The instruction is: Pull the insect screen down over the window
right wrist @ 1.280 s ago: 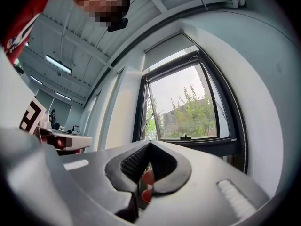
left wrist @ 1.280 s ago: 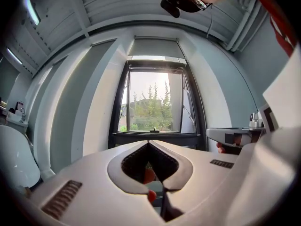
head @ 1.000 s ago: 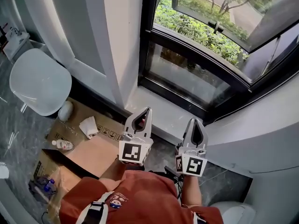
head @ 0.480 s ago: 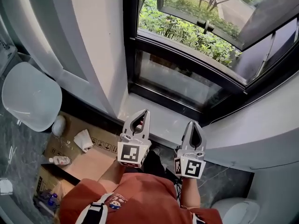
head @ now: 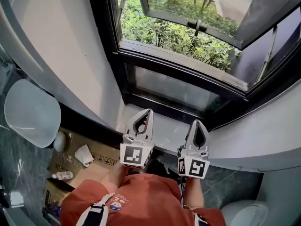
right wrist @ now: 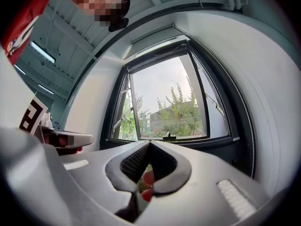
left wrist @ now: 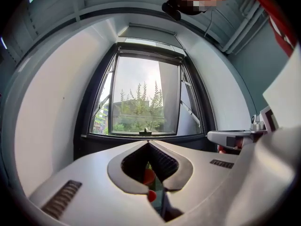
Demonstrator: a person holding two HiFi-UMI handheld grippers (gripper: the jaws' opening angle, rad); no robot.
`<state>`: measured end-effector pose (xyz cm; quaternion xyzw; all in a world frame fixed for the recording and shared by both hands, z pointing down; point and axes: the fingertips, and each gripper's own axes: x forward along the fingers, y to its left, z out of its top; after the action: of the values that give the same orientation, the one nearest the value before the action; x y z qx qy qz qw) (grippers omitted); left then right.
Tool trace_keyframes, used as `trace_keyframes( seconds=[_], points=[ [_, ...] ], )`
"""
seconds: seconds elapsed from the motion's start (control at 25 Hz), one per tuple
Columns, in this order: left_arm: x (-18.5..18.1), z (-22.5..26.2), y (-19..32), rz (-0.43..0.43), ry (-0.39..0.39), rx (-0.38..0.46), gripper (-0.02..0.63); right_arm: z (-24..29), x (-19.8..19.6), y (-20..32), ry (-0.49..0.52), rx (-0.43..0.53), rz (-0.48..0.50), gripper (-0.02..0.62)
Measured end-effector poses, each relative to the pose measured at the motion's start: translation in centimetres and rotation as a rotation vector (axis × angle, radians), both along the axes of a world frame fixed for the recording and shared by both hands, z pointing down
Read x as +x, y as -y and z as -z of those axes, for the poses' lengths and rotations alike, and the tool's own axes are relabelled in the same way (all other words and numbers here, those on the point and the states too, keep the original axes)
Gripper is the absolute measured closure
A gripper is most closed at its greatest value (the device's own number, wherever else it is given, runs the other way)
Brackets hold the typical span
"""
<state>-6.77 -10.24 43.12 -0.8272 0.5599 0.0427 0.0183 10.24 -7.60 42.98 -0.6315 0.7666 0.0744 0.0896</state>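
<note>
A black-framed window (head: 183, 74) fills the top of the head view. Its glass sash (head: 207, 13) is swung outward, with a dark handle (head: 196, 26) on its lower rail, and green shrubs lie below. No mesh shows across the opening in any view. In the left gripper view, a pale housing (left wrist: 150, 31) runs above the window's top frame (left wrist: 149, 47). Both grippers are held side by side over the white sill (head: 169, 126), pointing at the window. My left gripper (head: 146, 112) (left wrist: 148, 143) is shut and empty. My right gripper (head: 197, 122) (right wrist: 149, 142) is shut and empty too.
A white wall pier (head: 56, 55) stands left of the window and a curved white wall (head: 263, 135) right of it. On the floor at the left are a white chair (head: 29, 112), cardboard boxes (head: 89, 157), crumpled paper (head: 84, 154) and a bottle (head: 63, 175).
The head view has swung up and toward the window, so more of the open sash and shrubs show. Both grippers stay shut and hold about the same place over the sill.
</note>
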Motion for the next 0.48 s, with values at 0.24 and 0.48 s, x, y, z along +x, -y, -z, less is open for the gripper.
trace_keyframes(
  seconds=[0.24, 0.48],
  points=[
    [2.3, 0.7, 3.6, -0.007, 0.019, -0.006, 0.601, 0.1, 3.1, 3.2, 0.026, 0.004, -0.034, 0.588],
    [5.5, 0.7, 7.0, -0.046, 0.013, 0.019, 0.601, 0.3, 6.1, 6.2, 0.024, 0.013, -0.058, 0.586]
  ],
)
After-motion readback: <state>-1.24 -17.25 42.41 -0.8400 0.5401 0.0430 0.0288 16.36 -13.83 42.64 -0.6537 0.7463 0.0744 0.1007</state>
